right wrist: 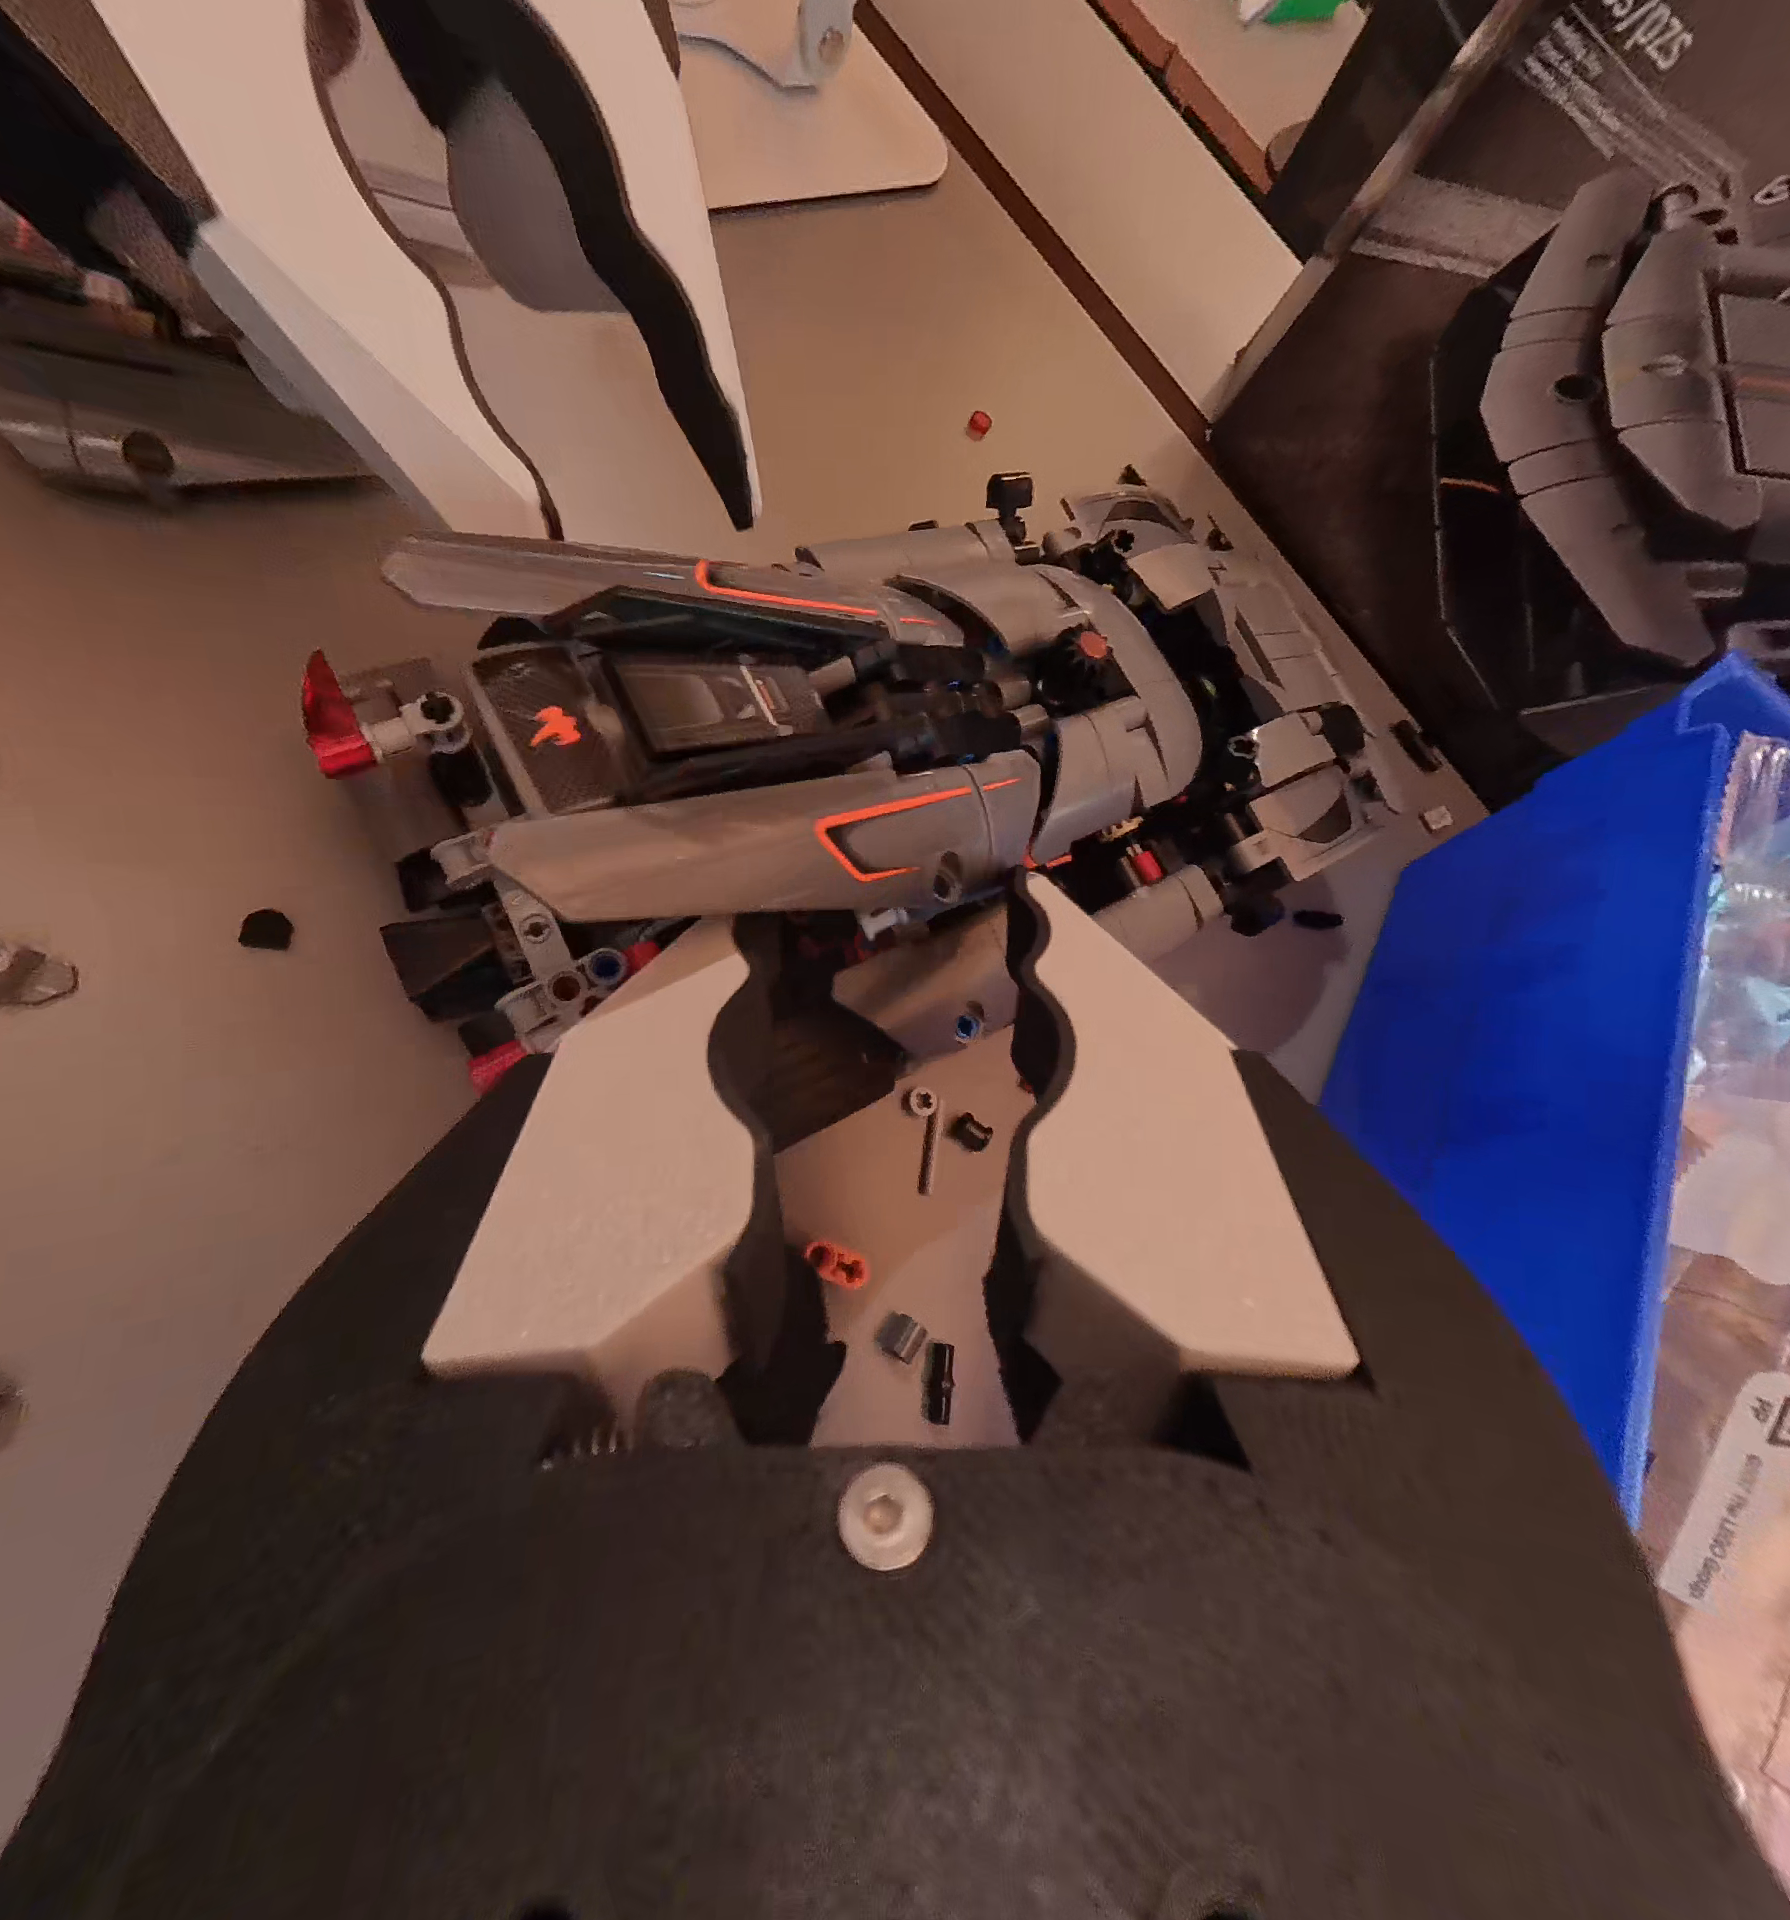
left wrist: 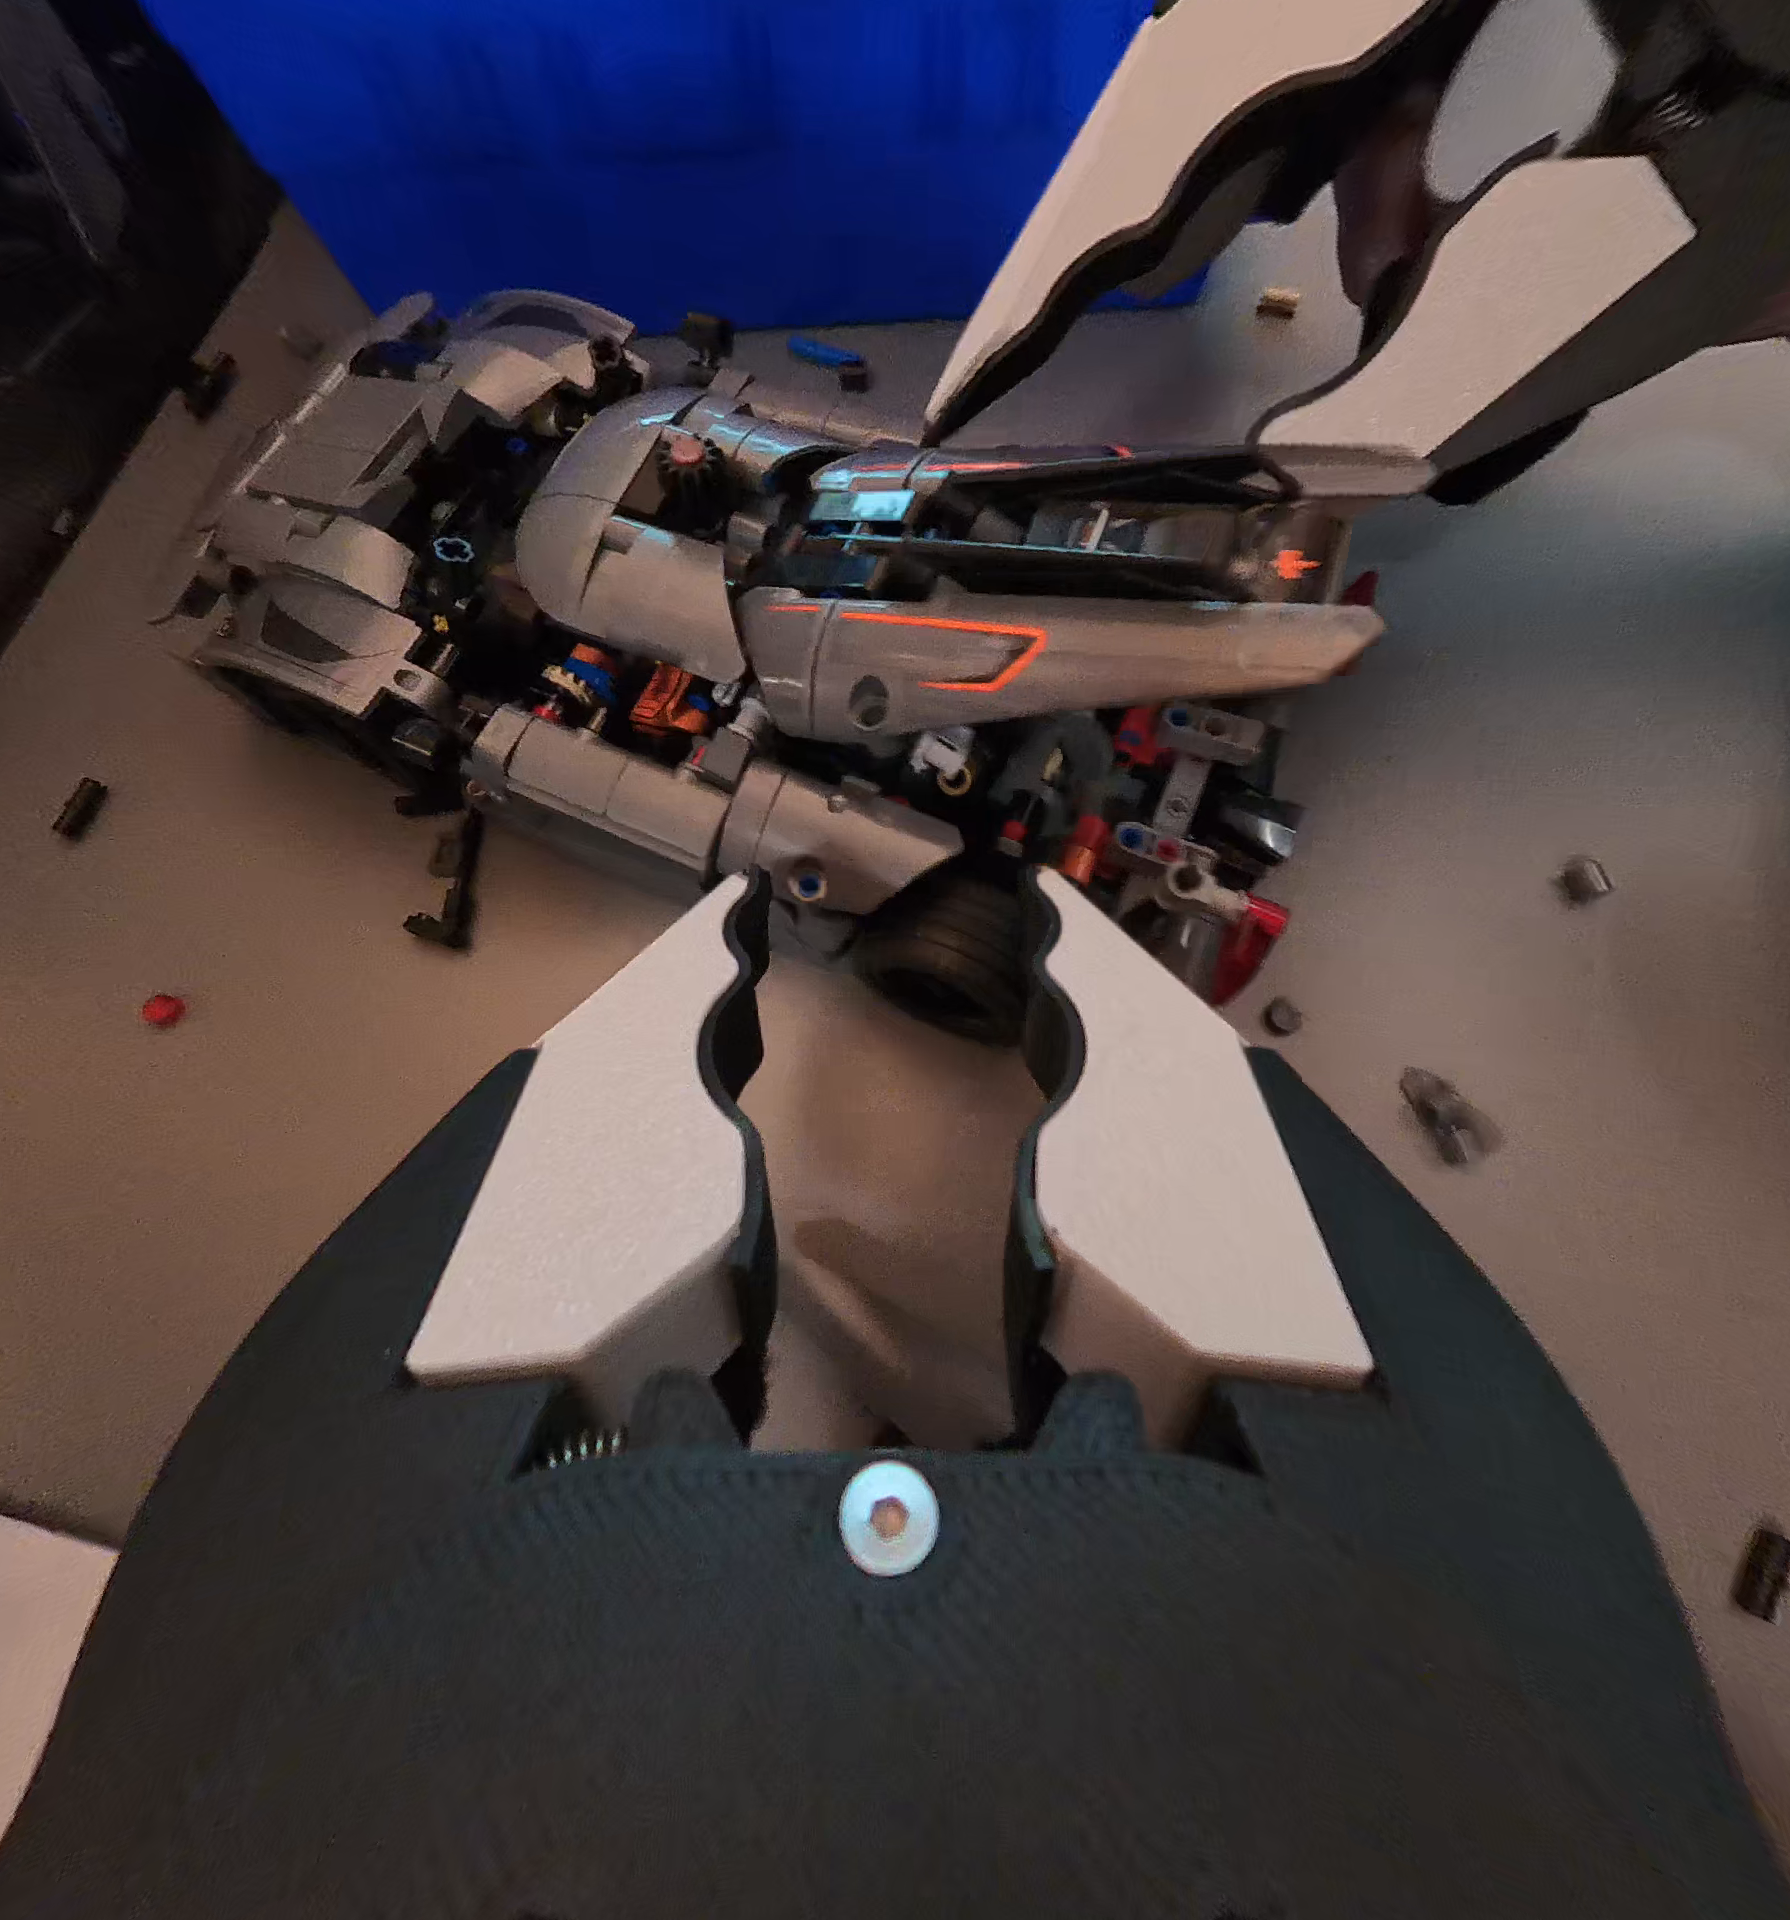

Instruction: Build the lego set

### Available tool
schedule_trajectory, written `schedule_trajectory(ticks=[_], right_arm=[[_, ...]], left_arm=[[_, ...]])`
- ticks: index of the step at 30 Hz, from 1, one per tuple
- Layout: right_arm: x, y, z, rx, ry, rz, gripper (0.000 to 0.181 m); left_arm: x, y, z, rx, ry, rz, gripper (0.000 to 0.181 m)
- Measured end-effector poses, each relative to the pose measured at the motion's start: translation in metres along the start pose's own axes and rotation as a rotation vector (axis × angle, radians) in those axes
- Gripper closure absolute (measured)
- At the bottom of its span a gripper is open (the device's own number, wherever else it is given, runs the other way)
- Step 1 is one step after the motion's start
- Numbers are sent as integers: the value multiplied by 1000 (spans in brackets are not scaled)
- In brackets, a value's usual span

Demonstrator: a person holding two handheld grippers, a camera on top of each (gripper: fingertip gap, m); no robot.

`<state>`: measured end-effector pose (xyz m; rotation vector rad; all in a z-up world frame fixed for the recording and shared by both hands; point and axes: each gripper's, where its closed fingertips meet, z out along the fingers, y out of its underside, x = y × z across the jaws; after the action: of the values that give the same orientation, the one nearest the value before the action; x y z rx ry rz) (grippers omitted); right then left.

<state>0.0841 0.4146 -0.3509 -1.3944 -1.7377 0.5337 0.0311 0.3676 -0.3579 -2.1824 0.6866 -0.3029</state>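
Note:
The grey lego car [left wrist: 662, 582] with orange lines lies on the beige table [left wrist: 247, 1143]; its rear with red parts points right. It also shows in the right wrist view [right wrist: 870, 748], rear pointing left. My left gripper [left wrist: 891, 894] is open and empty, its tips at the car's near side by the black rear wheel [left wrist: 943, 966]. My right gripper [right wrist: 886, 914] is open, its tips at the car's side panel. In the left wrist view the right gripper [left wrist: 1099, 436] comes in from the top right, tips at the car's far rear panel. The left gripper [right wrist: 652, 520] hangs above the car's far side.
A blue bin [right wrist: 1514, 1039] with plastic bags [right wrist: 1784, 935] stands beside the car's front, and the dark set box [right wrist: 1597, 416] behind it. Loose pieces lie around: a red stud [left wrist: 162, 1008], black pins [left wrist: 80, 805], grey pins [left wrist: 1582, 881], an orange pin [right wrist: 837, 1262]. My right fingertips sit around 8 cm from my left ones. To reach the orange pin [right wrist: 837, 1262] in a straight line is about 9 cm for my right fingers, about 15 cm for my left.

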Motion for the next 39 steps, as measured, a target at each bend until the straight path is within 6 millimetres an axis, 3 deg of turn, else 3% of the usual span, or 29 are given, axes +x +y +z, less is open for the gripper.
schedule_trajectory(ticks=[5,11,27,39], right_arm=[[2,-5,0,45,-13,17,148],[3,-7,-1,58,1,8,153],[3,-17,-4,110,-54,100,158],[3,-20,-10,136,-48,64,162]], left_arm=[[1,-11,10,60,76,-30,140],[-1,-22,14,92,40,41,148],[-3,-34,6,163,47,-10,153],[5,-43,2,231,-23,182,160]])
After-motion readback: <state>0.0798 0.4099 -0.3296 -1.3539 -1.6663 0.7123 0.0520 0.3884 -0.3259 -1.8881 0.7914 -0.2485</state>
